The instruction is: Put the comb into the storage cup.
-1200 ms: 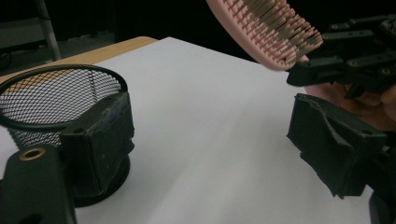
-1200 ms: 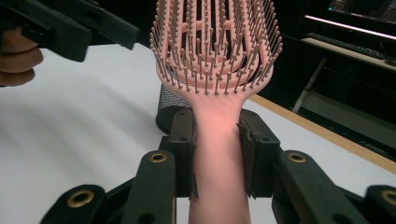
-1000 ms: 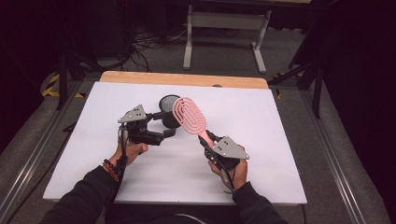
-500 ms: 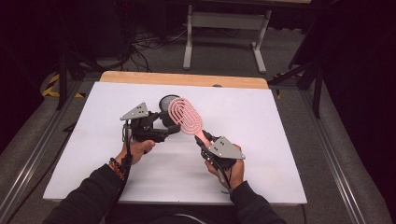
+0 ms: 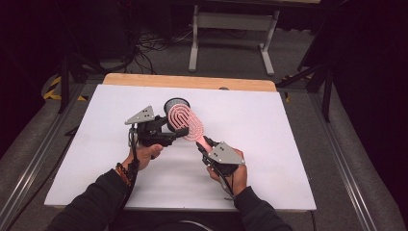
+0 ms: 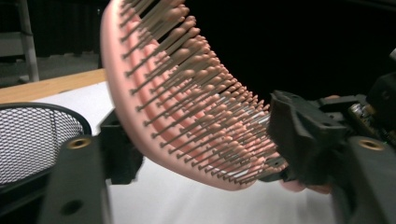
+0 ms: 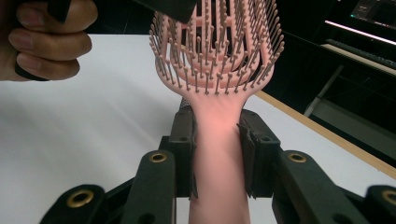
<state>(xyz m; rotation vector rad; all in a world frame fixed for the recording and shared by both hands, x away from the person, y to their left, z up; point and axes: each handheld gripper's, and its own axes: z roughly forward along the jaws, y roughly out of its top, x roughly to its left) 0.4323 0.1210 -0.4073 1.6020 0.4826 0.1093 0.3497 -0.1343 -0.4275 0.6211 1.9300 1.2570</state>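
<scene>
- White board (image 5: pixel 269 144) covers the table, a strip of bare wood at its far edge, dark floor and a grey metal stand beyond, at the top of the high view.
- At centre frame, the right gripper (image 5: pixel 206 144) clamps the handle of a pink hairbrush (image 5: pixel 185 122); in the right gripper view the black pads press both sides of the handle (image 7: pixel 218 154), bristles rising above.
- The brush head lies tilted in the air, pointing toward the upper left of the frame, just in front of a black mesh cup (image 5: pixel 176 104) standing on the board.
- The left gripper (image 5: pixel 180 134), left of centre, has just been closing its jaws, with the brush head (image 6: pixel 187 107) between them; they stand partly open, and whether the pads already touch it cannot quite be told.
- A hand (image 5: pixel 144 153) with a beaded wristband holds that gripper.
</scene>
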